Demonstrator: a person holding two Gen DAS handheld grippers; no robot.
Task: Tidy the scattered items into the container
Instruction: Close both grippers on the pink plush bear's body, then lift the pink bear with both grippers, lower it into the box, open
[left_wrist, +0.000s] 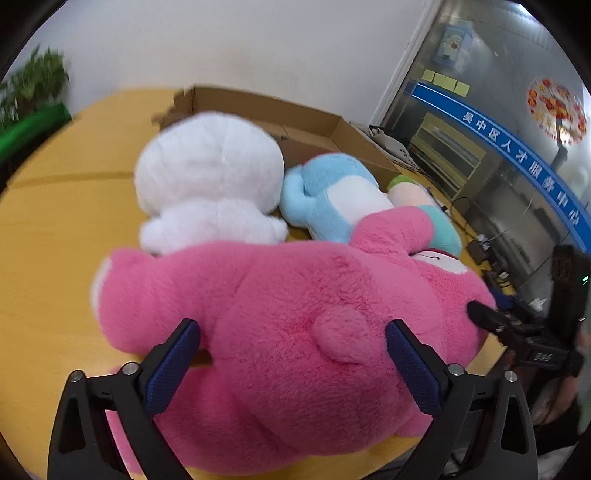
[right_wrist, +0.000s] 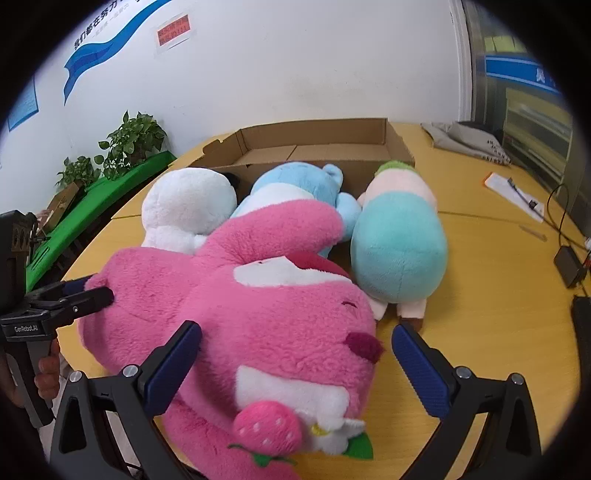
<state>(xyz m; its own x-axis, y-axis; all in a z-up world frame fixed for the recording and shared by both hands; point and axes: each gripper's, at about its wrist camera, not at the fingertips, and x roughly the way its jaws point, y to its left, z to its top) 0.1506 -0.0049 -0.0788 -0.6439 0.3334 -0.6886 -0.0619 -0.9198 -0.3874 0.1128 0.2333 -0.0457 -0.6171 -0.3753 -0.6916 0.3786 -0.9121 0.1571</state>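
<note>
Between the spread fingers of the left gripper (left_wrist: 291, 354) bulges the back of the pink plush bear (left_wrist: 280, 325), its small round tail just inside the right-hand pad; both blue pads press against the fur, but whether they are squeezing or only resting against it cannot be told. At the other end, the right gripper (right_wrist: 295, 356) straddles the bear's head: its left pad touches the pink cheek, while the right pad stands clear of the snout over bare tabletop, so this tool is released. A strawberry and a white flower sit below the bear's muzzle. The bear lies on the yellow table (right_wrist: 491, 295), with one arm stretched toward the other toys. Just beyond it are the white plush (right_wrist: 188, 206), the light-blue plush (right_wrist: 295, 181) and the teal-and-cream plush (right_wrist: 399, 240), bunched together at the near edge of the open cardboard box (right_wrist: 314, 144).
</note>
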